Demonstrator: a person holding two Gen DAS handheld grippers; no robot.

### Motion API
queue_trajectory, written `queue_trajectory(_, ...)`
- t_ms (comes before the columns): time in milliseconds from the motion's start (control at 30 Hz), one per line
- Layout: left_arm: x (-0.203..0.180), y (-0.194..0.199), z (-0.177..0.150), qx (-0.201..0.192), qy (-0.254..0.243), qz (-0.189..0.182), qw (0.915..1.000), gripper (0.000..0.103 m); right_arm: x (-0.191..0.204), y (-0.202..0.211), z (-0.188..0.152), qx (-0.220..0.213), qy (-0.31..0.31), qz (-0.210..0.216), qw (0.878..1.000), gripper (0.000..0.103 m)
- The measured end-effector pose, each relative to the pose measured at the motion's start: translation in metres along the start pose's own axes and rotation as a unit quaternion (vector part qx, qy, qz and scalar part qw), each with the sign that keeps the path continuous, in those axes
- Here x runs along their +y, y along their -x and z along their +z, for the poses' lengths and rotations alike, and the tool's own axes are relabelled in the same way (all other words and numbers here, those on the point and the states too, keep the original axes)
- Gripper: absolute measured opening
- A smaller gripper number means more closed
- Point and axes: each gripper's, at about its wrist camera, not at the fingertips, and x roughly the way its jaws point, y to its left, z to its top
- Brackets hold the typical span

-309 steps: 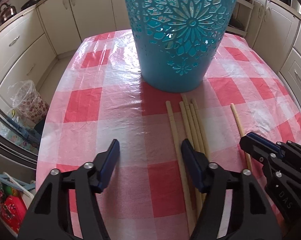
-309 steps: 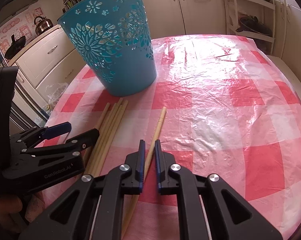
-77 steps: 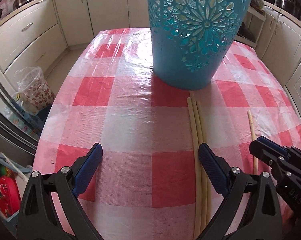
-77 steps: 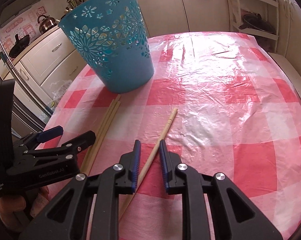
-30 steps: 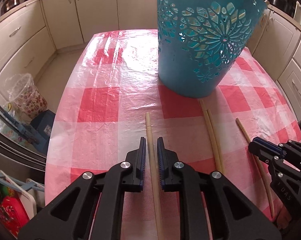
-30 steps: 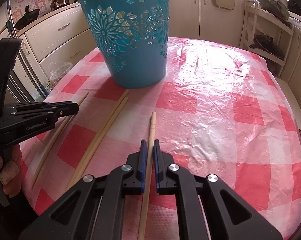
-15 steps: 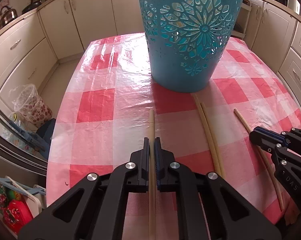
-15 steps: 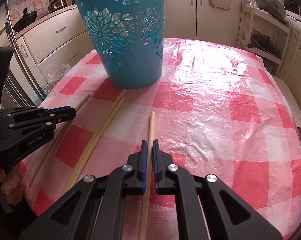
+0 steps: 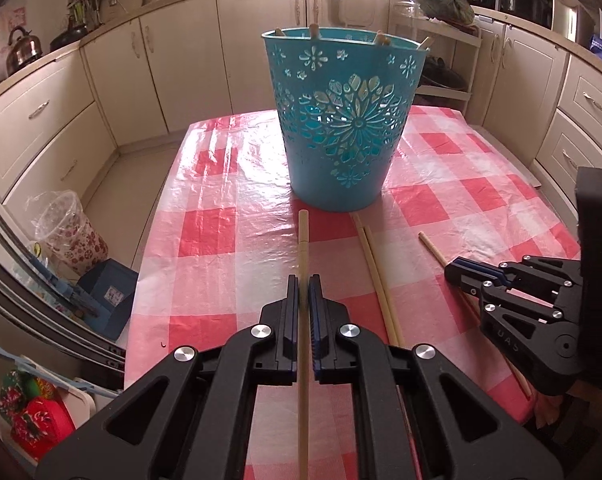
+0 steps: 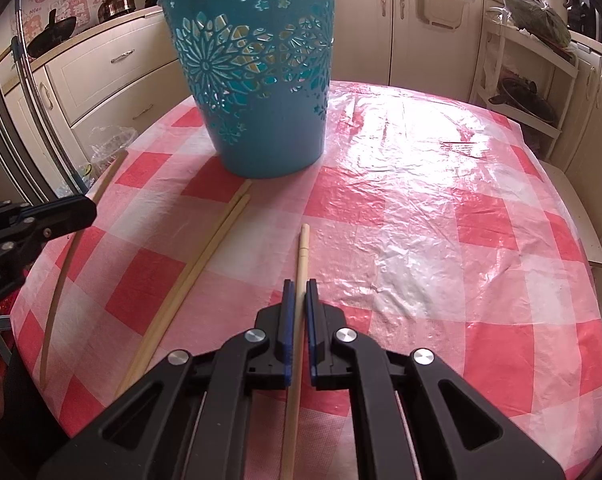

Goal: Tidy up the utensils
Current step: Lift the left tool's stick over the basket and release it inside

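Note:
A teal cut-out basket (image 9: 343,120) stands on the red-checked table (image 9: 213,236), with several stick tips showing above its rim; it also shows in the right wrist view (image 10: 257,80). My left gripper (image 9: 303,284) is shut on a wooden chopstick (image 9: 303,240), held above the table and pointing at the basket. My right gripper (image 10: 299,286) is shut on another chopstick (image 10: 302,252). Two chopsticks (image 9: 375,268) lie side by side on the table between the grippers, also in the right wrist view (image 10: 205,252). The right gripper shows at the left view's right edge (image 9: 453,272).
Cream kitchen cabinets (image 9: 141,64) surround the table. A clear plastic bin (image 9: 67,232) and a blue box (image 9: 109,300) sit on the floor to the left. A white rack (image 10: 529,64) with pans stands at the right. The table edge (image 9: 141,280) runs close on the left.
Both grippers have risen with their chopsticks and pulled back from the basket. The basket's rim has come into the left view. Earlier, the left gripper closed on a chopstick from the bundle.

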Motion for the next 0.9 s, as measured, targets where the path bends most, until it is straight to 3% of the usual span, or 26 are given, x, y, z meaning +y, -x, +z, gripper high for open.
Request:
queue_trajectory(200,0.011,0.029,0.003,-0.031,0.019,-0.031,0.9989,0.005,0.002,0.001,0.000,-0.001,0.003,-0.005,1.000,0.006)
queue_trajectory(400,0.032,0.065,0.018,-0.088,0.054,-0.073,0.9919,0.005,0.002,0.001,0.000,-0.001,0.004,-0.006,1.000,0.006)
queue_trajectory(700,0.047,0.114,0.068,-0.163,0.073,-0.099,0.9789,0.005,0.003,0.001,-0.001,-0.001,0.003,-0.005,1.000,0.006)
queue_trajectory(900,0.043,0.126,0.089,-0.181,0.067,-0.106,0.9755,0.005,0.000,0.000,0.001,0.000,-0.001,0.002,1.000,0.006)
